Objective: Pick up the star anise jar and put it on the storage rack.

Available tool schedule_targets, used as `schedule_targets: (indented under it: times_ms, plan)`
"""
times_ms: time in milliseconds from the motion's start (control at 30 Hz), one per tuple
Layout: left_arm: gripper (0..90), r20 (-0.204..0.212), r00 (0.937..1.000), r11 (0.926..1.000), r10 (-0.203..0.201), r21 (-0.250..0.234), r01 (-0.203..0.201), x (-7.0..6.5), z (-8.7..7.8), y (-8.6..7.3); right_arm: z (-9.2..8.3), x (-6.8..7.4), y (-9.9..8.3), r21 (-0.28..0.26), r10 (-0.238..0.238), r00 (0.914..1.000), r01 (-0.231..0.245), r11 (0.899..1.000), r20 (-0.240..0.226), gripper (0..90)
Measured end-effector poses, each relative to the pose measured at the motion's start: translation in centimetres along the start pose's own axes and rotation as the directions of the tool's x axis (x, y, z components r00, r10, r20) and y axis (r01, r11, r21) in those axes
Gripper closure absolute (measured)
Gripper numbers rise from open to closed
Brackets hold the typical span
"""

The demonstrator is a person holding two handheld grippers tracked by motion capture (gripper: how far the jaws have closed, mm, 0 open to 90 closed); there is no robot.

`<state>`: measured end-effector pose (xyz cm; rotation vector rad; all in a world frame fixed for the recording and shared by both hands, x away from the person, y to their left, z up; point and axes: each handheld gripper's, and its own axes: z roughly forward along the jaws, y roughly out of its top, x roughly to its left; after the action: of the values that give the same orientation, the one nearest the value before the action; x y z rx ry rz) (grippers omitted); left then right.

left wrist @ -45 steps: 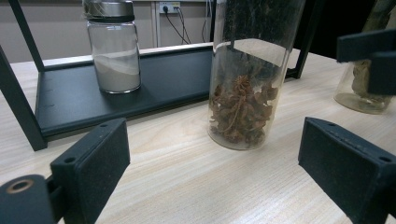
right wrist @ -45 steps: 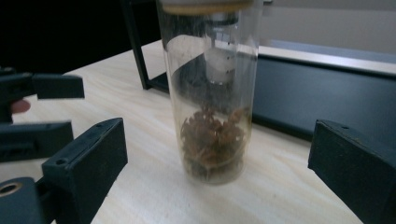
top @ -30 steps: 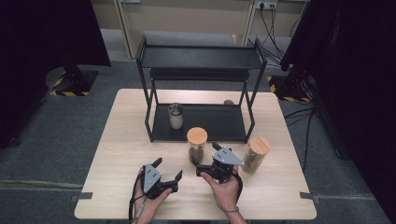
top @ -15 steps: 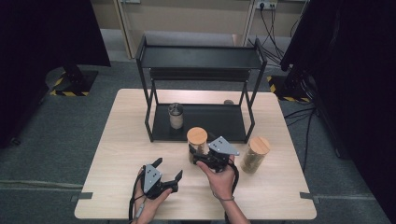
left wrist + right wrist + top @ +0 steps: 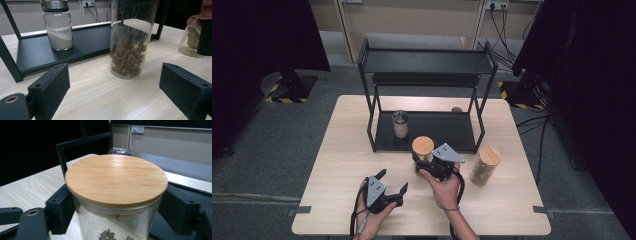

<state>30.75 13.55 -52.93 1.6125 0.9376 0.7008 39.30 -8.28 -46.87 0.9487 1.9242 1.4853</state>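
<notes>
The right tongs [image 5: 424,162] have just been closing, and the jar [image 5: 423,152] now stands between their jaws, the pads pressed to the glass just under its wooden lid [image 5: 116,181]: a side grip, high on the body. The jar stands upright on the tabletop [image 5: 342,150], its long axis vertical and lid up, right in front of the rack [image 5: 424,62] and close to the front edge of the lower shelf [image 5: 437,127]. From the right tongs it lies straight ahead, with the rack beyond it. Judging by this, the coming move is a lift and a short carry forward, keeping the jar plumb. The left tongs [image 5: 393,189] gape wide with nothing in them, resting nearer the person; the jar lies ahead of them and somewhat right, so the right hand is much the nearer. A second jar [image 5: 484,165] stands apart to the right.
</notes>
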Motion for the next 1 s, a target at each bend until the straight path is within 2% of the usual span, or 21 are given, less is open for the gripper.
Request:
schedule_targets:
  times_ms: [533, 1000]
  plan:
    - [9.0, -0.001, 1.0000, 1.0000, 0.009, -0.001, -0.009, -0.1, 0.0, 0.0, -0.3, 0.0, 0.2, -0.008, 0.001, 0.9999, 0.000, 1.000, 0.016, 25.4]
    - [9.0, -0.003, 0.9999, 0.9999, 0.016, -0.002, -0.016, -0.1, 0.0, 0.0, -0.7, -0.7, 1.7, -0.033, 0.005, 0.9991, -0.004, 0.999, 0.042, 25.5]
